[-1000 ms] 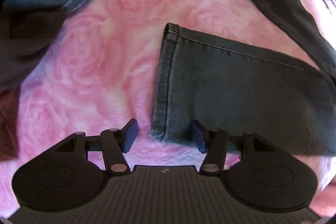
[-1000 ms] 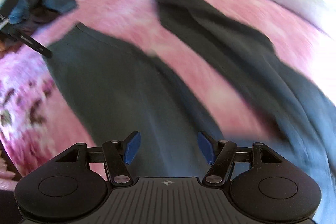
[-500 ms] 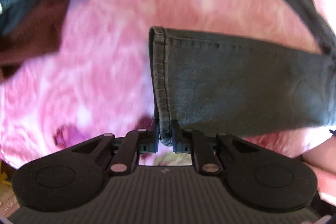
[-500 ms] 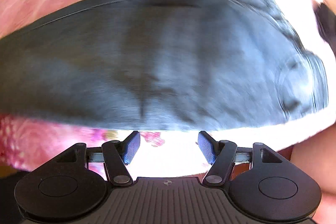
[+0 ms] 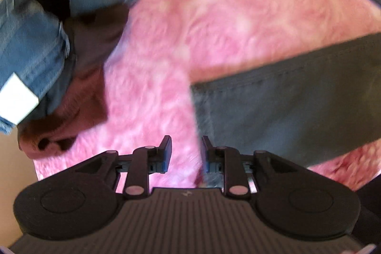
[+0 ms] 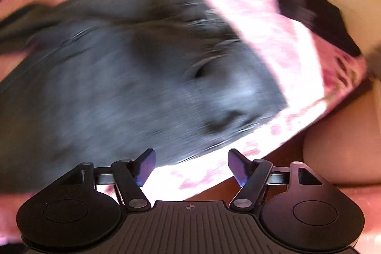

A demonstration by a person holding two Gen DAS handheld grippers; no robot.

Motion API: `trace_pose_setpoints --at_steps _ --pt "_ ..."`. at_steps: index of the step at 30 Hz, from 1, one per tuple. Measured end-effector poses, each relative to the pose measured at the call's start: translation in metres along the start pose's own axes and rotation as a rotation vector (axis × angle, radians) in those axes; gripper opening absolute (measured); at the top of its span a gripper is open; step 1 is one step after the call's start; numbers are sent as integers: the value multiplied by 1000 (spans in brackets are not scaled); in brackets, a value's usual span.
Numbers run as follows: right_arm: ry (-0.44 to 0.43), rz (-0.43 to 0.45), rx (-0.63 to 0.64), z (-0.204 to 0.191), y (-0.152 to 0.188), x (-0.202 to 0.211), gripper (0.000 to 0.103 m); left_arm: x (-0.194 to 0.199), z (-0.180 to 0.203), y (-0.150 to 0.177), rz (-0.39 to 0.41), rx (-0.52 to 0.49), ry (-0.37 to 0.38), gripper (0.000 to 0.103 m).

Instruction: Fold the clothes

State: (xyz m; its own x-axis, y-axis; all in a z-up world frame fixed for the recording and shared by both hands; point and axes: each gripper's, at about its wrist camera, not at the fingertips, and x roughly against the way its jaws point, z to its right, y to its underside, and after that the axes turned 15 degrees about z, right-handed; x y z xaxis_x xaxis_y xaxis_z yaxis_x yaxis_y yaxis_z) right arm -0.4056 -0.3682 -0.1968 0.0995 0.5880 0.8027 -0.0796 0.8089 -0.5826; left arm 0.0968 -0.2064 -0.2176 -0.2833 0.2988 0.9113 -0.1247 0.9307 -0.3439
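Dark grey jeans (image 5: 297, 97) on a fuzzy pink rose-patterned blanket (image 5: 214, 16).
Left gripper (image 5: 185, 154) opening, hem corner beside its right pad, unpinched; right gripper (image 6: 190, 166) widening, empty, blurred denim ahead.

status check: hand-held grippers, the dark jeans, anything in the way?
Left hand-held gripper opening, jeans hem by its right finger, unclamped. Right hand-held gripper opening, empty, over the grey jeans. Clothes pile lies apart, left.

Pink rose-patterned bed cover (image 5: 214, 16) under dark grey jeans (image 5: 297, 106), blue denim (image 5: 31, 51) and brown garment (image 5: 81, 97).
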Motion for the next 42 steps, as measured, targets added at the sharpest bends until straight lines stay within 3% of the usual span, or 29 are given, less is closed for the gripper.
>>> trace_pose_setpoints --at_steps 4,7,11,12,13,14,15,18,20,25,26,29,30,35,42 --pt "28 14 -218 67 -10 -28 74 16 63 -32 47 -65 25 25" --pt "18 21 -304 108 -11 -50 75 23 136 -54 58 -148 109 28" --pt "-107 18 -445 150 -5 -83 72 28 246 -82 78 -320 242 32" --pt "-153 13 -475 157 -5 -89 53 29 273 -91 85 -364 278 33" --pt "-190 8 -484 161 -7 -92 46 31 296 -99 98 -407 313 33" --pt "-221 3 -483 164 -10 -92 28 34 319 -108 113 -449 349 34" --pt "-242 0 -488 170 -13 -90 18 37 339 -116 130 -489 382 34" --pt "-280 -7 -509 189 -18 -83 17 46 384 -138 192 -586 446 36" --pt "-299 -12 -517 198 -18 -83 17 47 398 -149 224 -625 449 40" --pt "-273 -13 -417 183 -21 -77 19 34 370 -166 274 -658 352 48" --pt "-259 -10 -386 178 -23 -71 26 28 359 -170 280 -667 322 49" --pt "-201 7 -268 161 -28 -52 58 4 317 -180 285 -675 239 49" --pt "-177 16 -230 155 -30 -45 62 -6 299 -184 286 -668 216 50" --pt "-87 30 -104 107 -38 -11 62 -53 219 -208 342 -717 121 50" --pt "-149 57 48 -22 -47 14 63 -114 162 -250 541 -998 64 51"
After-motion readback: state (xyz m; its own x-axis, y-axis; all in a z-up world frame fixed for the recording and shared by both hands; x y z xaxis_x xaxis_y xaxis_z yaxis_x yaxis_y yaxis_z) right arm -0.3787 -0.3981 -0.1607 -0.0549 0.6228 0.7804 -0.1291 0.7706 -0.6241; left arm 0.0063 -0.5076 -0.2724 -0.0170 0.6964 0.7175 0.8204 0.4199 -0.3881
